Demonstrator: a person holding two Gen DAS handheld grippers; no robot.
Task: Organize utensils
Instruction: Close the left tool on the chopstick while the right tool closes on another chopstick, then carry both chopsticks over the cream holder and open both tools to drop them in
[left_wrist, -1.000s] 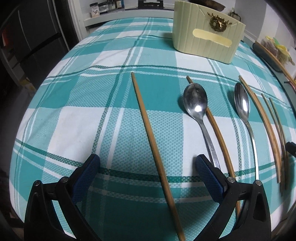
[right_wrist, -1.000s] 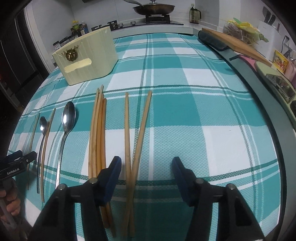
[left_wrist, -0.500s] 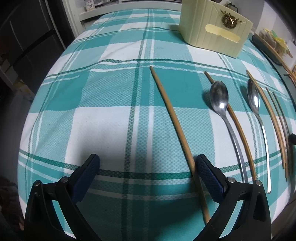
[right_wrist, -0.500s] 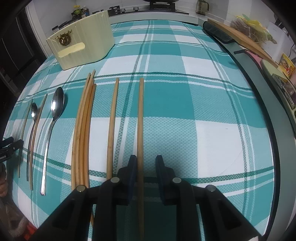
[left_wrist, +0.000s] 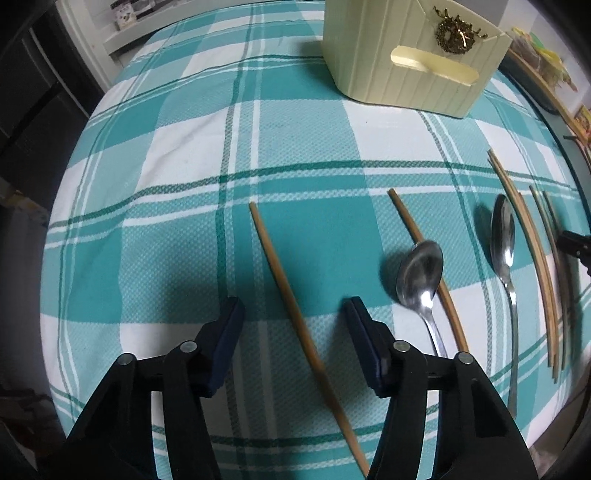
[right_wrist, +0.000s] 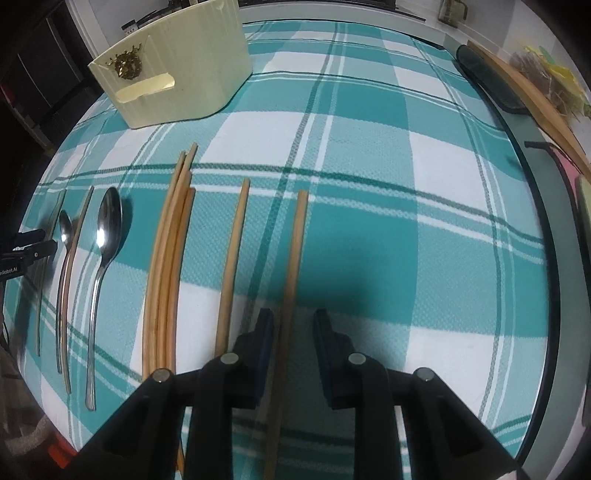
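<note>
In the left wrist view my left gripper (left_wrist: 293, 332) is open and straddles a single wooden chopstick (left_wrist: 284, 284) lying on the teal checked cloth. To its right lie a spoon (left_wrist: 421, 280) over another chopstick (left_wrist: 428, 269), then a second spoon (left_wrist: 503, 240). In the right wrist view my right gripper (right_wrist: 293, 334) is part-closed around the rightmost chopstick (right_wrist: 293, 258), with small gaps at both pads; it is not clamped. Another chopstick (right_wrist: 232, 254) and a bundle of chopsticks (right_wrist: 168, 258) lie to its left. A cream utensil holder (right_wrist: 173, 70) stands at the back.
The table's right edge (right_wrist: 543, 236) runs close by, with a wooden board (right_wrist: 532, 88) and clutter beyond. The left gripper's tip (right_wrist: 29, 251) shows at the far left of the right wrist view, near two spoons (right_wrist: 107, 229).
My left gripper has narrowed and moved so the single chopstick lies between its fingers. My right gripper closed in around the rightmost chopstick, then widened slightly.
</note>
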